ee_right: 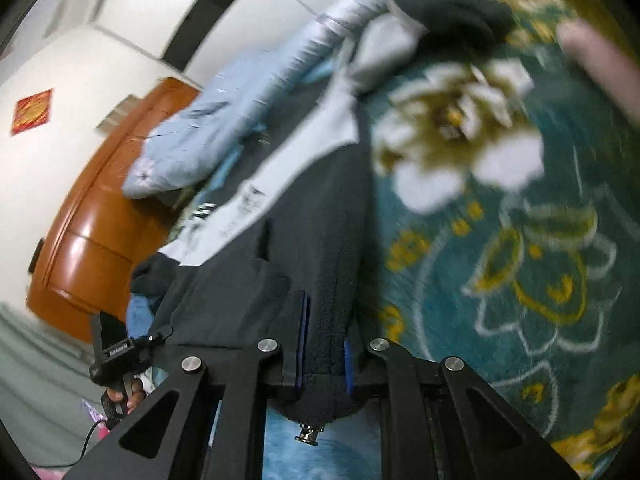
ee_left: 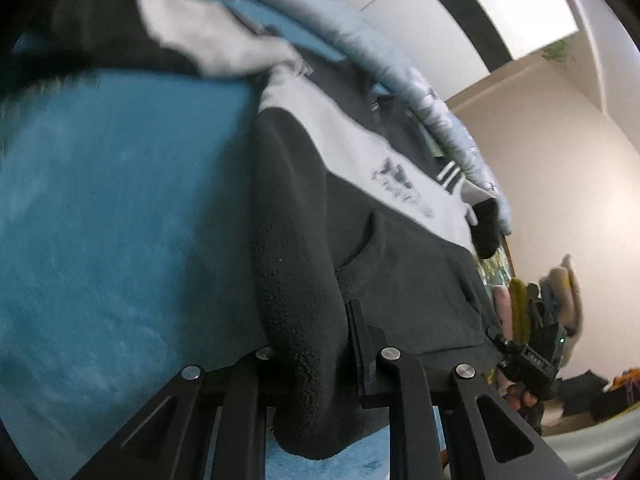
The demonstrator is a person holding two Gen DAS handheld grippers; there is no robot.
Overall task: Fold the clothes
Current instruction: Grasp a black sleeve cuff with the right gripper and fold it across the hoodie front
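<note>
A dark grey fleece jacket (ee_left: 404,276) with a pale grey chest panel and a printed logo lies spread over a teal blanket (ee_left: 120,208). My left gripper (ee_left: 312,344) is shut on a thick fold of its dark hem. My right gripper (ee_right: 324,344) is shut on the opposite hem edge of the same jacket (ee_right: 304,232), with a metal zipper pull (ee_right: 307,436) hanging below the jaws. The right gripper also shows in the left wrist view (ee_left: 532,356), and the left gripper in the right wrist view (ee_right: 116,356).
A light blue quilted garment (ee_left: 432,108) lies along the jacket's far side. The blanket has a large white and yellow flower pattern (ee_right: 460,128). A brown wooden cabinet (ee_right: 92,232) stands by the white wall. A pile of clothes (ee_left: 560,292) lies at the far end.
</note>
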